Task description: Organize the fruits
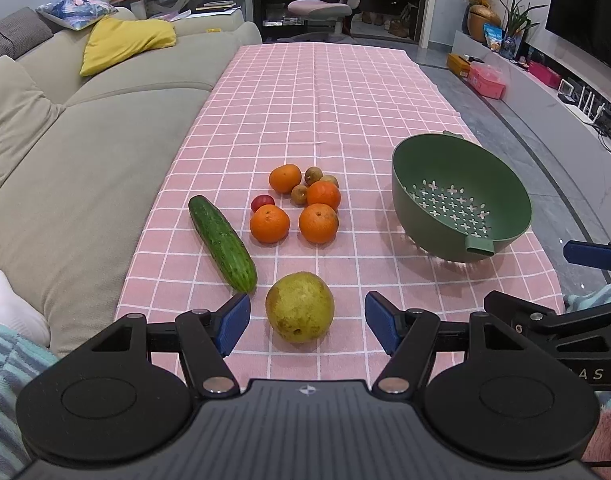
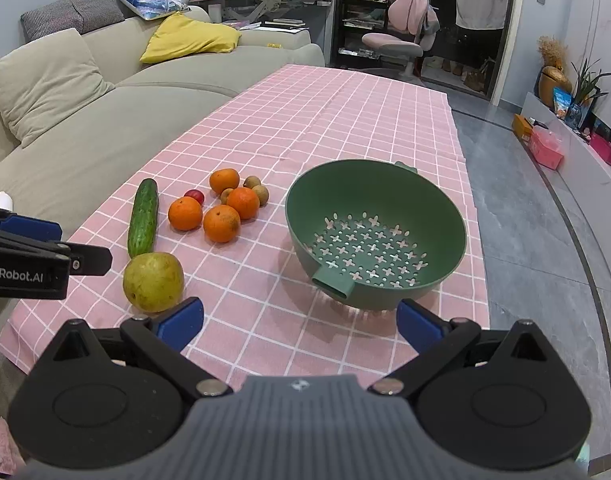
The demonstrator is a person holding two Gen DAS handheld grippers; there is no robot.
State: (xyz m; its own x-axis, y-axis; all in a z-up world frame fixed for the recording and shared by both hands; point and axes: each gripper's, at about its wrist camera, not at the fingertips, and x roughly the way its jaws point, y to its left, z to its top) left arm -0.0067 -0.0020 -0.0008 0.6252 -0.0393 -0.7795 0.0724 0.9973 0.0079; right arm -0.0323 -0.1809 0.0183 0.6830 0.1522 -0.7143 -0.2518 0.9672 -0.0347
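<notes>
A yellow-green pear (image 1: pixel 300 306) (image 2: pixel 153 281) lies nearest on the pink checked tablecloth (image 1: pixel 305 112). My left gripper (image 1: pixel 307 326) hovers open over the pear, a blue pad on either side, not touching it. A cucumber (image 1: pixel 221 243) (image 2: pixel 143 218) lies to the left. Behind are several oranges (image 1: pixel 318 223) (image 2: pixel 221 223), a small red fruit (image 1: pixel 262 201) (image 2: pixel 194 196) and small brown fruits (image 1: pixel 313 175) (image 2: pixel 260 194). The green strainer bowl (image 1: pixel 437 160) (image 2: pixel 441 216) stands empty on the right. My right gripper (image 2: pixel 299 322) is open before the bowl's near rim.
A beige sofa (image 1: pixel 85 152) (image 2: pixel 85 128) with cushions runs along the table's left side. Grey floor (image 2: pixel 525 220) and a low TV shelf (image 1: pixel 545 92) lie to the right. The other gripper shows at each view's edge. A person's white sock (image 1: pixel 5 304) rests on the sofa.
</notes>
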